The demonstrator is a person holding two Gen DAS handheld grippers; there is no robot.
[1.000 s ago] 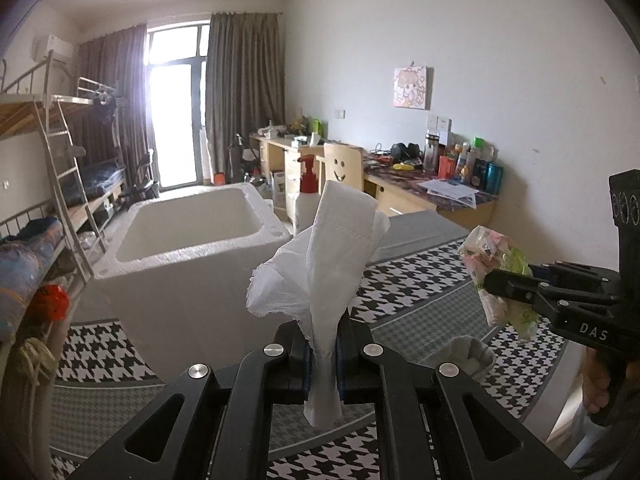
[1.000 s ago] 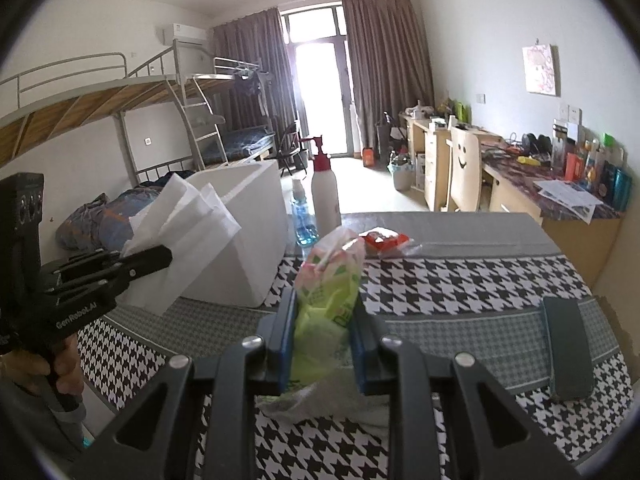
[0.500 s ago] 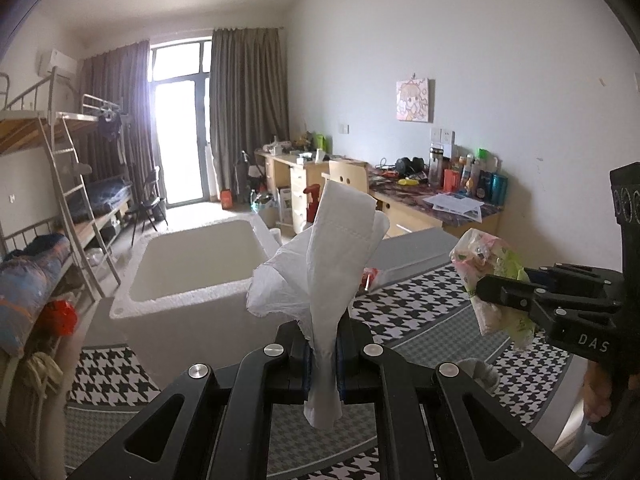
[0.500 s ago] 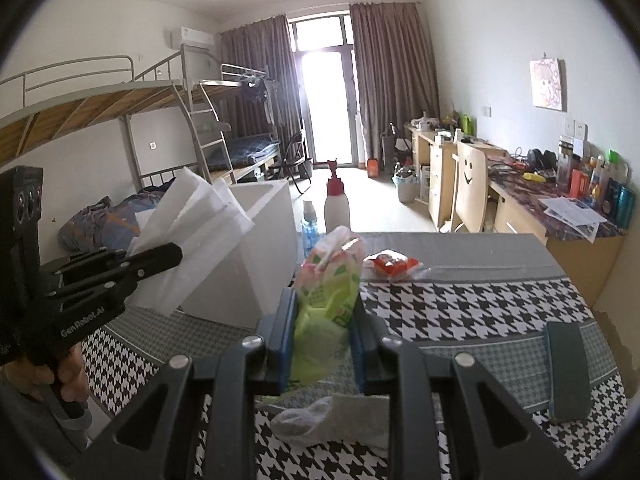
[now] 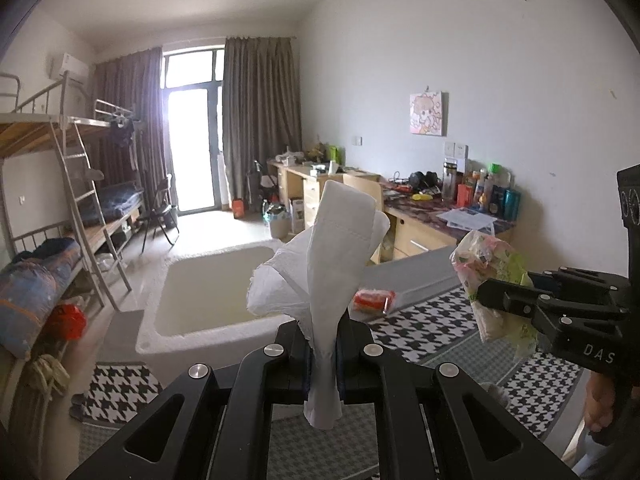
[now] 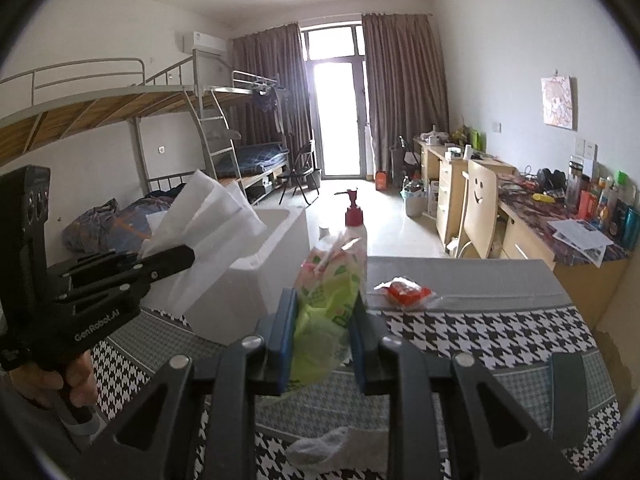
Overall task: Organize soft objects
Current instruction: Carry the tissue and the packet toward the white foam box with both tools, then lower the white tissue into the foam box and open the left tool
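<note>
My left gripper (image 5: pixel 322 354) is shut on a white folded tissue wad (image 5: pixel 332 264) and holds it in the air above the near edge of a white foam box (image 5: pixel 208 332). It also shows in the right wrist view (image 6: pixel 172 260) with the tissue (image 6: pixel 208 220). My right gripper (image 6: pixel 320 328) is shut on a green and pink soft packet (image 6: pixel 328 300), raised over the table. That gripper (image 5: pixel 504 304) and packet (image 5: pixel 488 264) show at the right of the left wrist view. A grey sock (image 6: pixel 336 446) lies on the table below.
The table has a black-and-white houndstooth cloth (image 6: pixel 480 332). On it are a red snack wrapper (image 6: pixel 404 290), a pump bottle with a red top (image 6: pixel 356 224) and a dark phone (image 6: pixel 576 384). Bunk beds stand left, desks right.
Both grippers have risen with their loads. The foam box now sits lower in the left wrist view and its open inside shows. The grips have not changed.
</note>
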